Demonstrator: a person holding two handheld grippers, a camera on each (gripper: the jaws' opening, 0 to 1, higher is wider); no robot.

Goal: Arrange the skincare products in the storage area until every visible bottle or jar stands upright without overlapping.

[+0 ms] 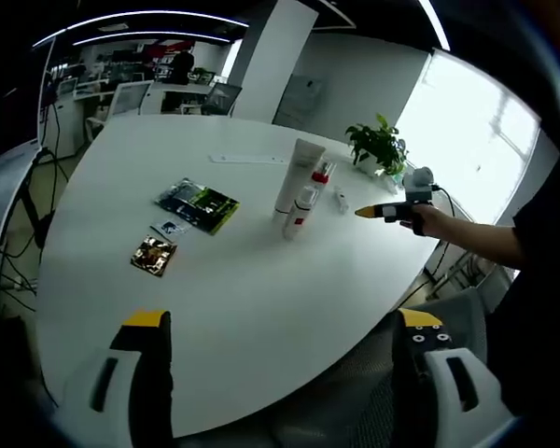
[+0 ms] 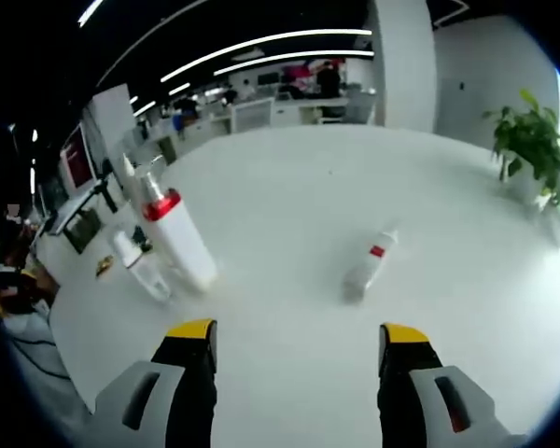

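One small white bottle with a red band (image 2: 370, 265) lies on its side on the white round desk (image 2: 355, 187), apart from the upright white red-capped bottle (image 2: 179, 241), smaller white bottle (image 2: 138, 264) and tall white tube (image 1: 299, 175). Right tool (image 2: 299, 359) wide open, empty, aimed at it; left tool (image 1: 285, 341) open, empty. One bottle left to right.

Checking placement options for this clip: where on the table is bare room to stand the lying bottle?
Bare table lies between the right gripper and the lying bottle, and beyond it toward the plant. It is crowded at the upright bottles, and by the packets.
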